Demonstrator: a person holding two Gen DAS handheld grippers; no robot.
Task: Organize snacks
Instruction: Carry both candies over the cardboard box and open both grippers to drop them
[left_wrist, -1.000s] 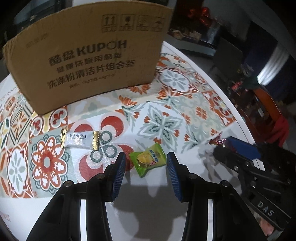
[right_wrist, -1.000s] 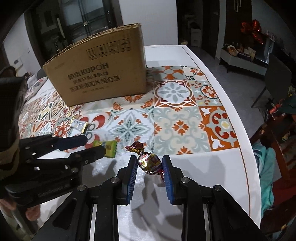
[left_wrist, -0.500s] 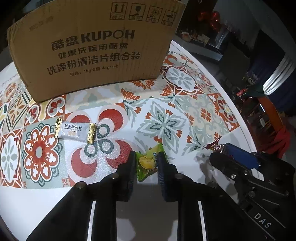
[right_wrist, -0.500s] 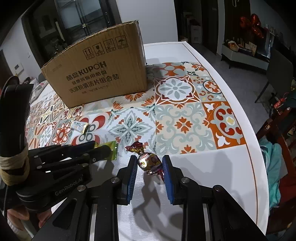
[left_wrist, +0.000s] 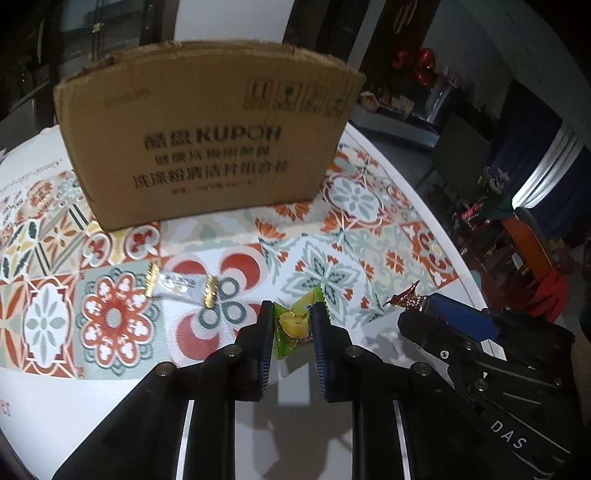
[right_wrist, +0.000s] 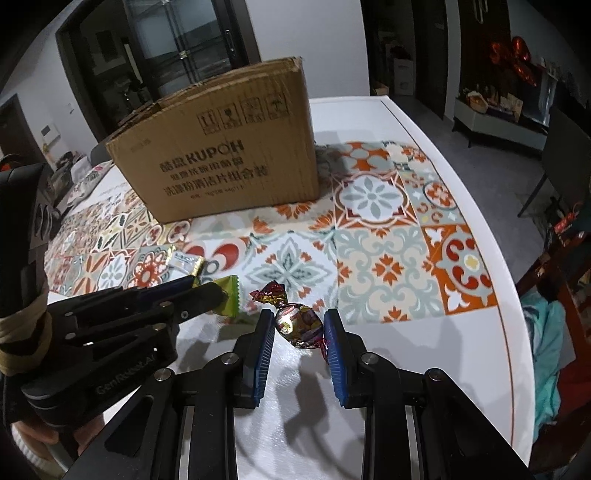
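Note:
My left gripper (left_wrist: 293, 319) is shut on a green candy packet (left_wrist: 293, 325) and holds it just above the table; the packet also shows in the right wrist view (right_wrist: 231, 295). My right gripper (right_wrist: 299, 325) is shut on a red-gold foil-wrapped candy (right_wrist: 299, 325), lifted a little off the table; its twisted end shows in the left wrist view (left_wrist: 404, 297). A white candy with gold ends (left_wrist: 179, 286) lies on the patterned mat to the left, also in the right wrist view (right_wrist: 186, 262). A brown cardboard box (left_wrist: 210, 147) stands upright behind, seen from the right too (right_wrist: 229, 155).
The patterned tile mat (right_wrist: 373, 236) covers the middle of the white table (right_wrist: 424, 369), whose curved edge runs along the right. Beyond the edge are a chair with teal cloth (right_wrist: 546, 332) and dark furniture.
Both grippers have lifted with their candies and tilted up. The box now looks farther away and more of the room shows. The left gripper closed on the green packet earlier in this span.

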